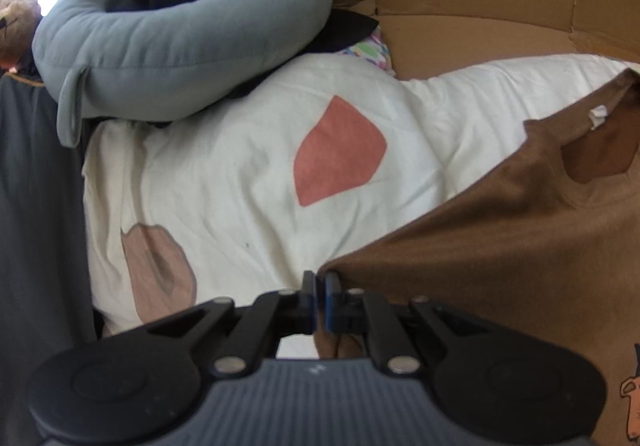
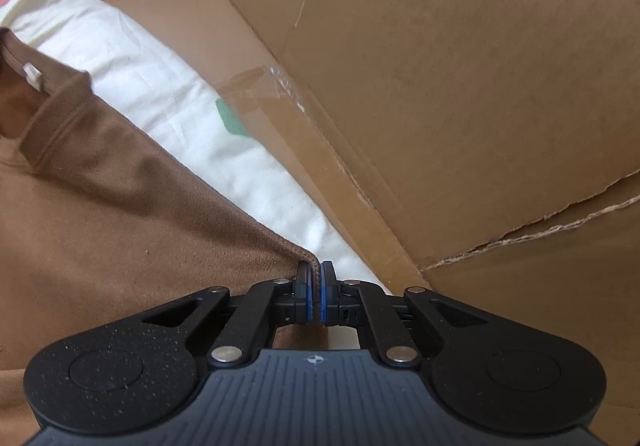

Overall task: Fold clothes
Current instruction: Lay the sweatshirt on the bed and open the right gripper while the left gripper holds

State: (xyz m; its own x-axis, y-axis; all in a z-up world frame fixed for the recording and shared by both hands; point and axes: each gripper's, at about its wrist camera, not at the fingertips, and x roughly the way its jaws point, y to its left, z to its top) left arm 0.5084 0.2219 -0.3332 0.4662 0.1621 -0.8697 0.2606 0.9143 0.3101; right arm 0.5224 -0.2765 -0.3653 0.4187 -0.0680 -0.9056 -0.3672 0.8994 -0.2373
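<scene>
A grey pillow (image 1: 160,46) lies at the left on a white quilt (image 1: 240,174) with coloured patches. The left gripper (image 1: 320,286) and right gripper (image 2: 315,278) each pinch a corner of one brown sweatshirt (image 1: 500,246); its small white neck tag (image 2: 32,76) is unreadable. Cardboard (image 2: 460,86) walls stand right

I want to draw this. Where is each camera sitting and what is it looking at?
Left wrist: on the left gripper, looking down at the brown shirt, white blanket and grey pillow.
Right wrist: on the right gripper, looking down at shirt, blanket and cardboard box.
Both show pinched shirt corners and its collar.
</scene>
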